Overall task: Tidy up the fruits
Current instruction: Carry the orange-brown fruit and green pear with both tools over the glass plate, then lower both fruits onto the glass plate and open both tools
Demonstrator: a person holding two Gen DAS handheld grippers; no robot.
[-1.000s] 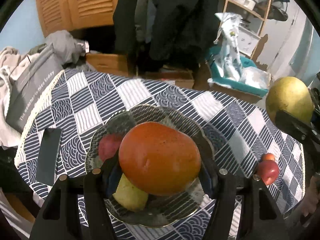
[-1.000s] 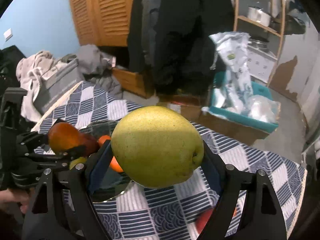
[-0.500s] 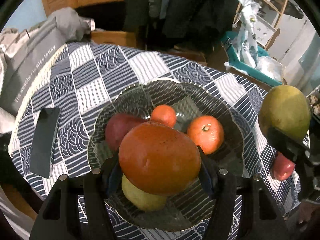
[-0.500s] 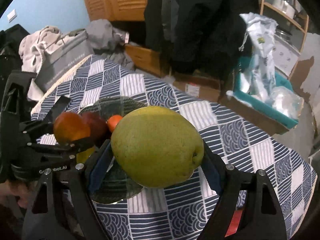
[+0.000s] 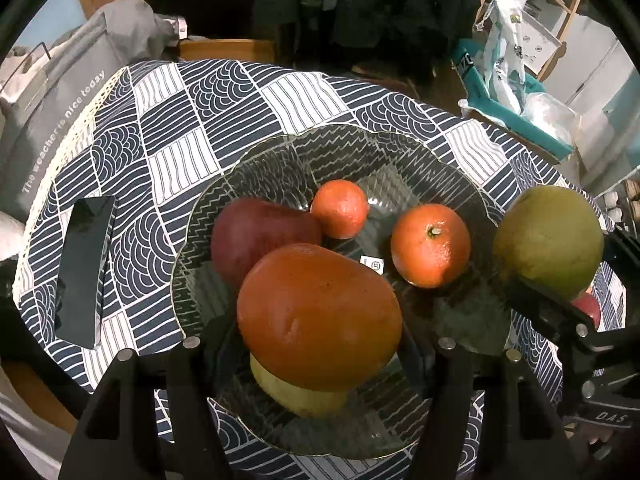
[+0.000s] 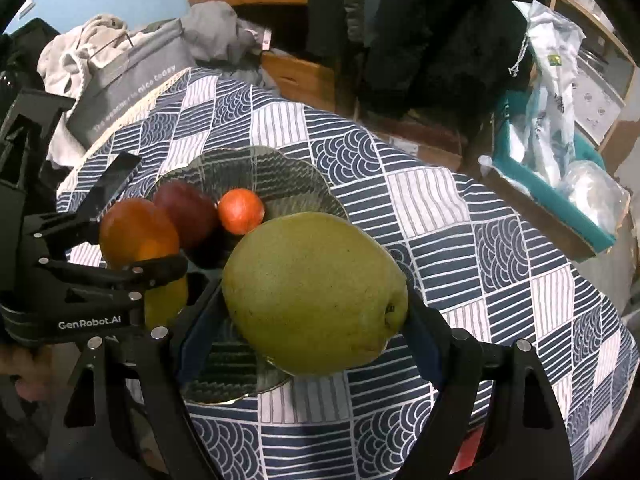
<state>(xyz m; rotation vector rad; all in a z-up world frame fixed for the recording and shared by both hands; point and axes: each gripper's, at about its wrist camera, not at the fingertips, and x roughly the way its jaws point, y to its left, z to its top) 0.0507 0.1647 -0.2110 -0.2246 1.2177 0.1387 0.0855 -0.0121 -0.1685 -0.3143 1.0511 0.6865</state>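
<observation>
"GenRobot.AI" marks the left gripper (image 6: pixel 132 256), clamped on a smooth orange mango (image 5: pixel 319 317). The right gripper (image 6: pixel 314 320) grips a speckled green pear (image 6: pixel 314 293) over the ribbed glass plate (image 5: pixel 400 160).

"GenRobot.AI" on left gripper (image 6: pixel 136 264); bag (image 5: pixel 48 120): "nice today".

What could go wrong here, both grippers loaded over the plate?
1. The left gripper holds the orange-red fruit right above the yellow fruit; released there, it could roll off.
2. The right gripper brings the green pear close by; the two could collide.
3. The glass plate is shallow, so fruit may roll out.
</observation>
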